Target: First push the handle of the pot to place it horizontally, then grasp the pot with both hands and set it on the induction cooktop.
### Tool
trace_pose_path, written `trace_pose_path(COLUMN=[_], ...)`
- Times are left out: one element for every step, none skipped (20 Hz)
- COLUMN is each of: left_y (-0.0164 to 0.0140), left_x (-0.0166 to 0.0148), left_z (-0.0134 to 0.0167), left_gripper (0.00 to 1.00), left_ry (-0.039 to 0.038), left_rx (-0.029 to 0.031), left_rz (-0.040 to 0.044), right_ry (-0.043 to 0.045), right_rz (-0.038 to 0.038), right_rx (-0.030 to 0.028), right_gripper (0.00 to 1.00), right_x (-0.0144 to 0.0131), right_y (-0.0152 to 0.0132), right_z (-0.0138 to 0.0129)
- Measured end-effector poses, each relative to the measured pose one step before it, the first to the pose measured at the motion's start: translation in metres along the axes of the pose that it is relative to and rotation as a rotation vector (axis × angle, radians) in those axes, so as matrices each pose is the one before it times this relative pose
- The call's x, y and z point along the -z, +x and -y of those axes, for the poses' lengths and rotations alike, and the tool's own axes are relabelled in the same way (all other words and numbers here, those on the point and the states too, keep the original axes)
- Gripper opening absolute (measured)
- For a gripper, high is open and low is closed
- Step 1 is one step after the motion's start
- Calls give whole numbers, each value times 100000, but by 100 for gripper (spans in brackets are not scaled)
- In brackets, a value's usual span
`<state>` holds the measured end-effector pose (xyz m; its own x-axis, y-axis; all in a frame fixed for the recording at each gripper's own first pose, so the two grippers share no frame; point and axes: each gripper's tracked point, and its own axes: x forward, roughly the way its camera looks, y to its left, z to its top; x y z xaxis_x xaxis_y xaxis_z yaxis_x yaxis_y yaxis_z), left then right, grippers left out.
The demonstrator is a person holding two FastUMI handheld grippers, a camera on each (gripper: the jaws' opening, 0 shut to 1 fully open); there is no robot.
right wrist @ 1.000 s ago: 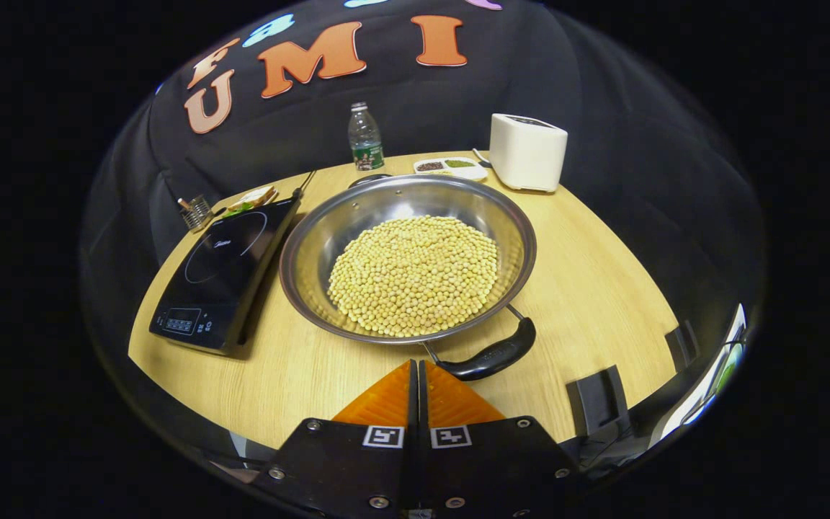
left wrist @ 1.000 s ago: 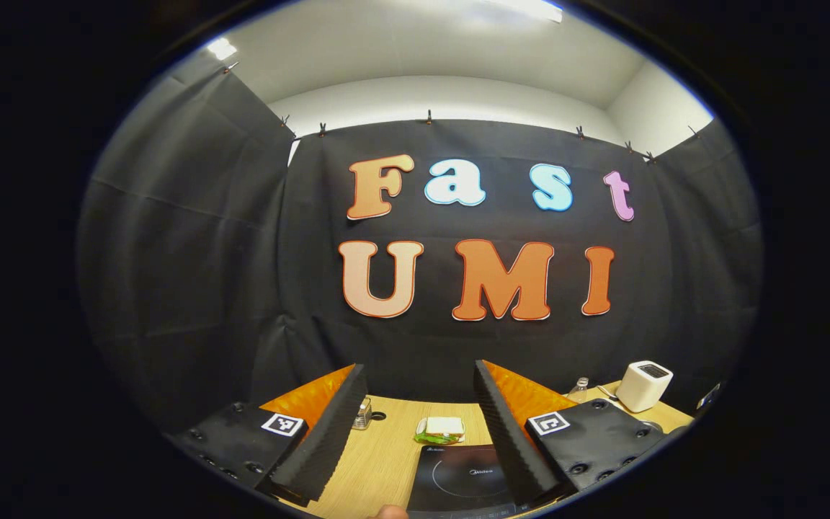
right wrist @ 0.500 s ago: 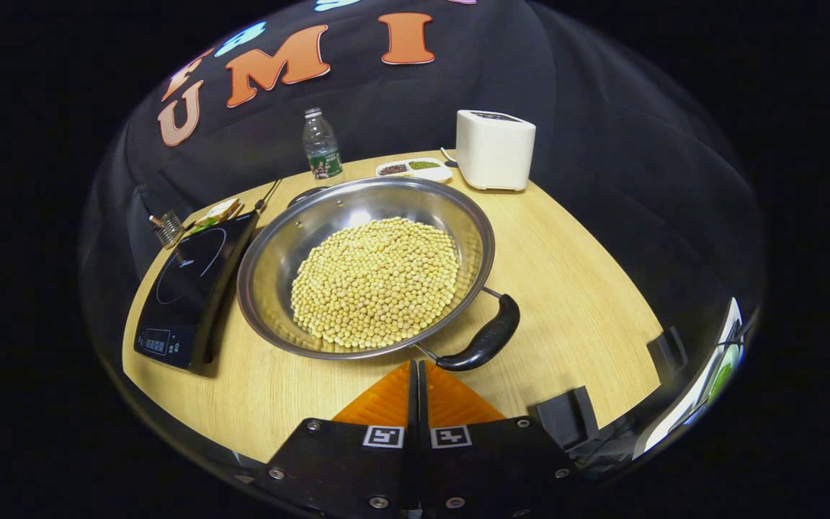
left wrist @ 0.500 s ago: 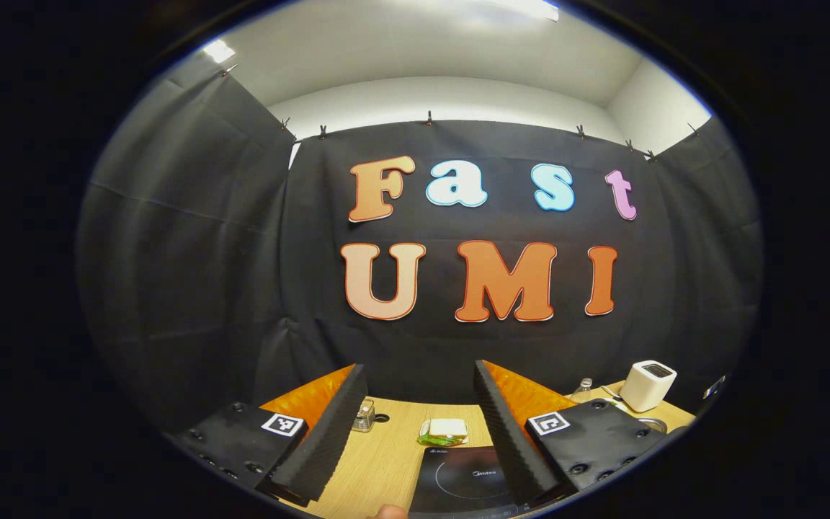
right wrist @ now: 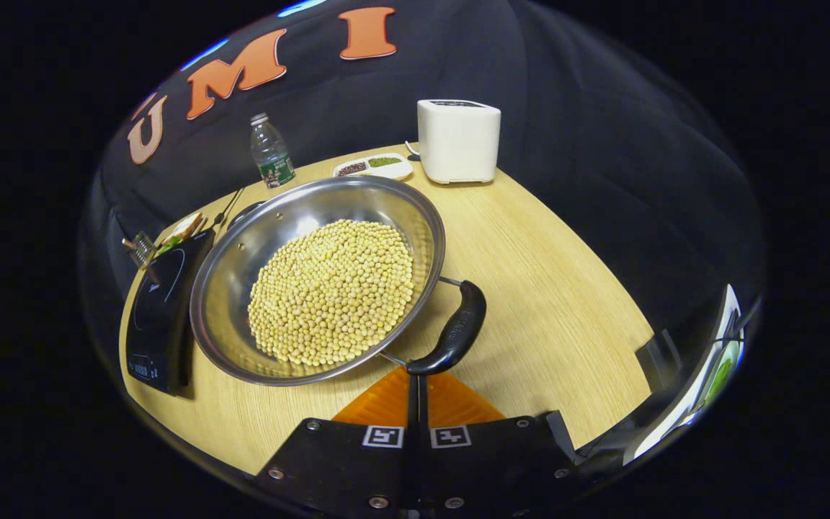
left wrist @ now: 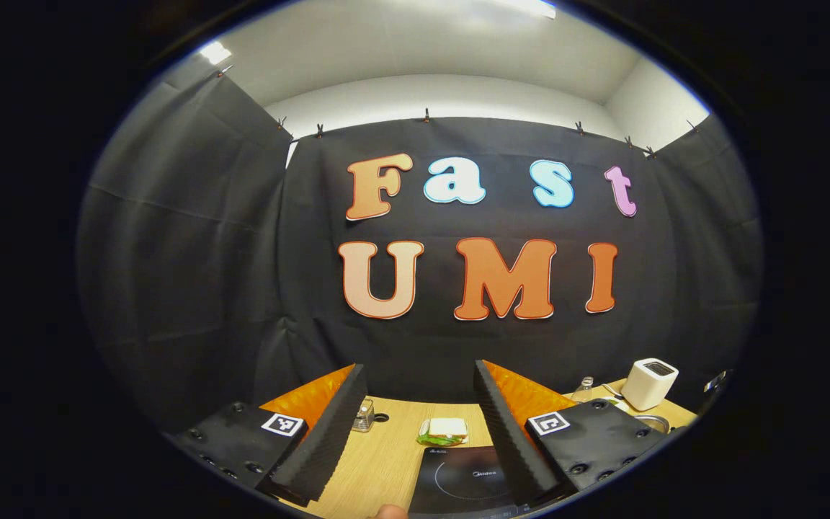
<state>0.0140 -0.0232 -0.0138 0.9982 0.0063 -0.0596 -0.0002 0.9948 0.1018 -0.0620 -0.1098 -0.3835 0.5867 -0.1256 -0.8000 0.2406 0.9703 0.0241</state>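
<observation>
Right gripper, fingers pressed together on nothing, sits at bottom centre with its tip against the near end of the black curved handle. Over the last 1 second that handle has swung from lying across the frame to pointing up-right, so the push is turning the round steel pot of yellow beans. Black induction cooktop lies just left. Left gripper hangs wide open, holding nothing.

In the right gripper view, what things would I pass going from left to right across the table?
Induction cooktop → pot full of beans → the pot's black handle → bare table. Along the back: water bottle → small divided dish → white appliance.
</observation>
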Motion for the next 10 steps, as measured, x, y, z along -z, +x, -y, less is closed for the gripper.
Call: trace_pose_path(left_y=[77,38,55,79,55,54,-29,2,31,108], left_x=[-120,-34,-70,118,45,61,-38,-41,-124,61], left_z=[115,92,117,79,88,39,45,-220,-76,-9], left_gripper=[98,98,98,98,98,99,99,99,98,98], left_ry=[68,-29,-86,-44,45,74,151,124,79,47], left_rx=[70,206,275,304,222,98,-58,-221,-304,-283], left_rz=[330,217,11,-116,-210,-137,1,188,197,76], right_ry=[662,739,816,805,856,920,965,832,559,205], right_rz=[-22,-125,-74,114,63,-136,-82,-13,-6,127], right_rx=[343,518,568,559,472,260,174,141,235,364], right_gripper=[0,0,0,0,0,0,0,0,0,0], right_x=[-275,-340,-388,-492,-408,-219,-446,-398,-472,-491], right_y=[191,334,292,413,334,236,327,268,400,500], right_z=[314,308,191,269,162,328,206,171,72,24])
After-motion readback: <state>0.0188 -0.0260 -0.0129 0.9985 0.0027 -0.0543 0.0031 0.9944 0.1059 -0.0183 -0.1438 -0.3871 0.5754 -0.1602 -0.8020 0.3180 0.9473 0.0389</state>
